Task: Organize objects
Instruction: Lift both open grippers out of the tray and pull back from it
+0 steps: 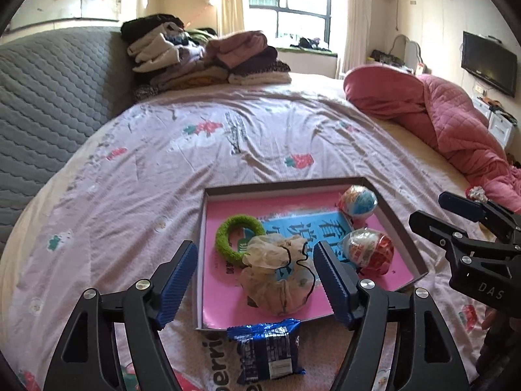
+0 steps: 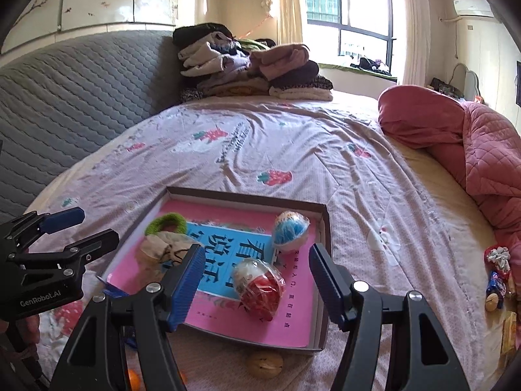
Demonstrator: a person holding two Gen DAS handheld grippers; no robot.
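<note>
A shallow box (image 1: 402,224) (image 2: 326,228) with a pink book as its floor lies on the bed. In it are a green fuzzy ring (image 1: 228,238) (image 2: 166,221), a cream scrunchie bundle (image 1: 276,277) (image 2: 162,249), a blue-and-white wrapped egg (image 1: 358,200) (image 2: 290,231) and a red-and-white wrapped egg (image 1: 369,249) (image 2: 259,285). My left gripper (image 1: 257,280) is open and empty over the box's near edge, jaws either side of the scrunchie. My right gripper (image 2: 254,286) is open and empty, jaws either side of the red egg. A blue snack packet (image 1: 268,350) lies in front of the box.
A walnut (image 2: 264,363) lies in front of the box. Small toys and snacks (image 2: 496,277) sit at the right by the pink quilt (image 2: 472,150). Folded clothes (image 1: 208,58) are stacked by the grey headboard (image 1: 49,97). An orange fruit (image 2: 134,378) lies at lower left.
</note>
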